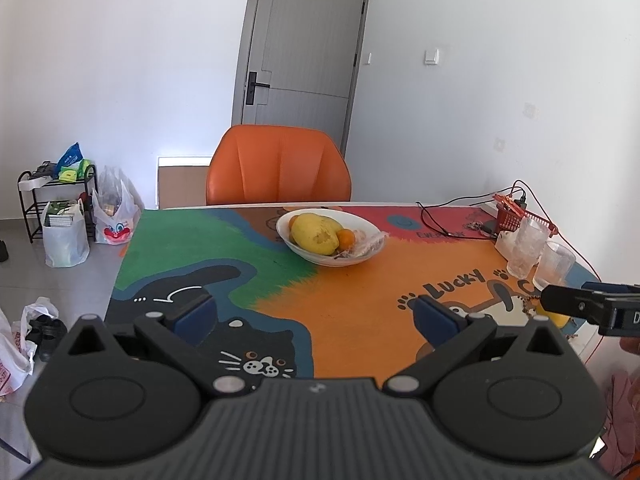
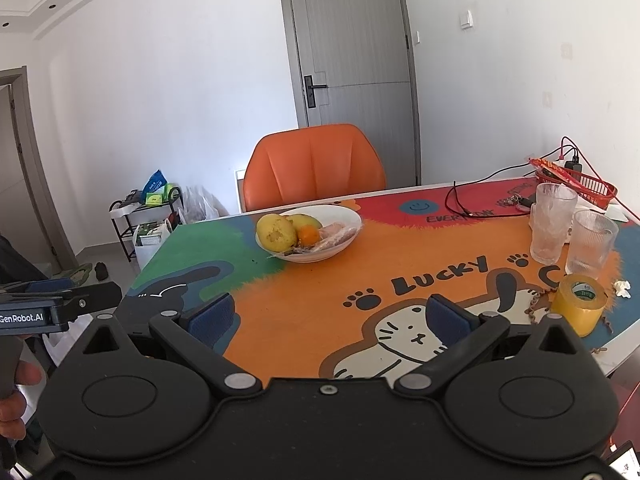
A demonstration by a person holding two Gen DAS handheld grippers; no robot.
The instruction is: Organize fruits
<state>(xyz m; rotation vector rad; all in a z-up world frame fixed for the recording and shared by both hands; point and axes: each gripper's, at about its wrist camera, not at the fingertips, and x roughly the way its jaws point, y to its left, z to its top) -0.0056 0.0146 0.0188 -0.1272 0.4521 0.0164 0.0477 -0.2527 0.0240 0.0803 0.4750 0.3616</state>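
A white bowl (image 1: 370, 227) (image 2: 352, 216) stands at the far middle of the colourful table. It holds a big yellow fruit (image 1: 316, 234) (image 2: 276, 233), a second yellow fruit behind it (image 2: 306, 221), a small orange (image 1: 345, 239) (image 2: 309, 236) and a plastic-wrapped item (image 1: 370, 240) (image 2: 338, 234). My left gripper (image 1: 314, 316) is open and empty, above the near table edge, well short of the bowl. My right gripper (image 2: 330, 318) is open and empty, also near the front edge. Each gripper shows at the other view's side edge.
Two clear glasses (image 2: 554, 224) (image 2: 591, 242) and a yellow tape roll (image 2: 579, 302) stand at the right. A red basket (image 2: 576, 182) with cables sits at the far right corner. An orange chair (image 1: 278, 166) stands behind the table. Bags and a shoe rack (image 1: 56, 200) are on the floor at left.
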